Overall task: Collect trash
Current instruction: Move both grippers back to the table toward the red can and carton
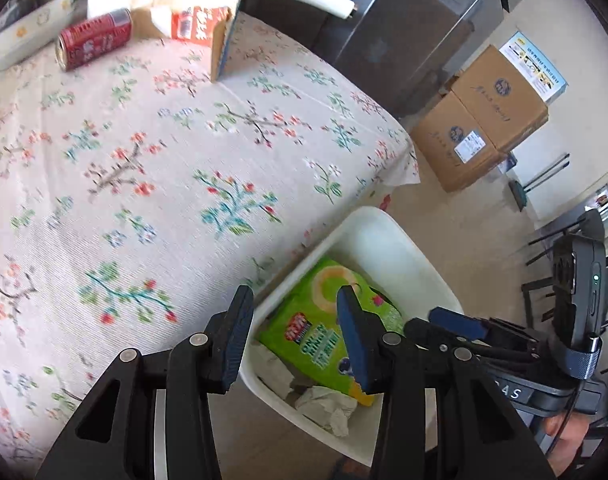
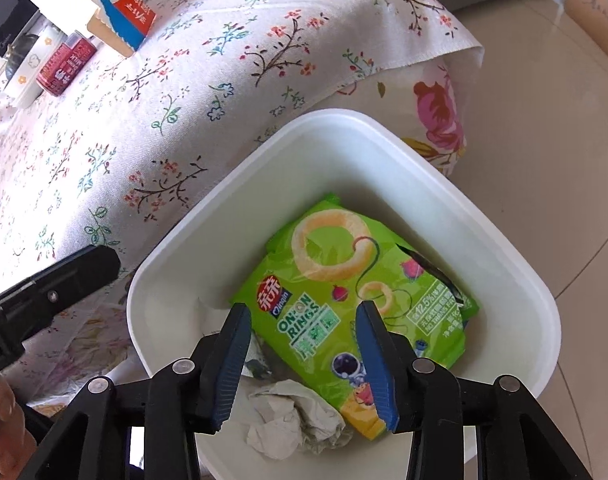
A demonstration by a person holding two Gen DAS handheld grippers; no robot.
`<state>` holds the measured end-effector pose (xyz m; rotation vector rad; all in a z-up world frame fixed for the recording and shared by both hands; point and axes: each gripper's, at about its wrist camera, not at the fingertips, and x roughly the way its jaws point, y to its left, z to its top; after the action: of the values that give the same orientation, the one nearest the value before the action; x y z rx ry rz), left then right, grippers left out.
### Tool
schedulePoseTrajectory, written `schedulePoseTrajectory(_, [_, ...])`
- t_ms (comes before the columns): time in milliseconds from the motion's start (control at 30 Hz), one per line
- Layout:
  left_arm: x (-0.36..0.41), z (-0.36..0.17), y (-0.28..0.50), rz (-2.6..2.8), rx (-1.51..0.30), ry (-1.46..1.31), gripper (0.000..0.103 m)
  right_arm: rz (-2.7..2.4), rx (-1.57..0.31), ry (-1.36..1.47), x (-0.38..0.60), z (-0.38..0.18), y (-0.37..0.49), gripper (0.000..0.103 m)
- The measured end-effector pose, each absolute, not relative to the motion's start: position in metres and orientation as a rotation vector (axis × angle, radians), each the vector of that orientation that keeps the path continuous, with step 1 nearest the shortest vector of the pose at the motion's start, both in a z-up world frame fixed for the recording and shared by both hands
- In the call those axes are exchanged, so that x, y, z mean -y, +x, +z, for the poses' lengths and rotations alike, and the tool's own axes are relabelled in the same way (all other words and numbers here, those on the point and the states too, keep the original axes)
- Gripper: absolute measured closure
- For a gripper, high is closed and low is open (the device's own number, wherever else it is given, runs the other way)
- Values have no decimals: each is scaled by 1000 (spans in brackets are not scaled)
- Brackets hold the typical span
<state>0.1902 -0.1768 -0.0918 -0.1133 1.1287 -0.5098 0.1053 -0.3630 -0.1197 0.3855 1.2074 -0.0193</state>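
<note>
Trash fills the bottom of a white bin [image 2: 515, 264] that stands on the pale tiled floor [image 2: 551, 128], tight against the edge of our bench [image 1: 184, 184]. Inside the bin lies a bright green onion rings snack bag [image 2: 335, 280], flat and face up, with crumpled grey-white paper [image 2: 292, 412] beside its lower end.

Our right tool [image 2: 304, 364] hangs over the bin and points down into it. Its two blue-padded fingers [image 2: 234, 352] stand spread apart with nothing between them; the bag lies below them, loose in the bin.

Our left tool [image 1: 292, 332] is above the near edge of the bench, next to the bin. Its fingers are also spread and pinch nothing. In the left wrist view the right tool appears at the lower right, with a bit of the hand [image 1: 563, 436] that holds it showing below.

The bench wears a cream cloth printed with small flowering twigs in red, teal and green. At its far end, well apart from both tools, a red drink can [image 1: 94, 38] lies on its side. Just beside the can stands an open cardboard box [image 1: 222, 40] with a red and white carton [image 1: 194, 24] inside it. A long white dish with small flower prints [image 1: 28, 28] sits on the other side of the can.

On the floor beyond the bench corner, two brown cardboard cartons [image 1: 479, 120] are stacked against the wall.
</note>
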Motion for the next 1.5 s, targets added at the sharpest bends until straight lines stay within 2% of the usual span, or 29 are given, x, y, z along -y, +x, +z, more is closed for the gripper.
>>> schedulePoseTrajectory(167, [156, -64, 209, -370, -990, 49, 56, -18, -1169, 371, 363, -114, 106, 51])
schedulePoseTrajectory(267, [133, -56, 232, -298, -971, 61, 50, -16, -1148, 368, 362, -110, 107, 50])
schedulePoseTrajectory(400, [102, -48, 261, -222, -942, 10, 50, -24, -1108, 335, 356, -104, 108, 48])
schedulePoseTrajectory(533, [93, -39, 291, -189, -915, 98, 49, -17, -1050, 301, 347, -95, 109, 43])
schedulePoseTrajectory(667, [82, -35, 318, -138, -883, 134, 38, -4, -1007, 290, 340, -90, 111, 39])
schedulePoseTrajectory(967, [71, -40, 367, -64, -807, 351, 38, 11, -931, 236, 320, -85, 121, 32])
schedulePoseTrajectory(1133, [55, -42, 391, -117, -801, 304, 38, 27, -867, 230, 308, -79, 136, 26])
schedulePoseTrajectory(1300, [46, -48, 402, -184, -777, 273, 37, 24, -848, 209, 291, -86, 160, 26])
schedulePoseTrajectory(1500, [41, -63, 417, -337, -871, 227, 36, 70, -861, 177, 267, -96, 170, 26])
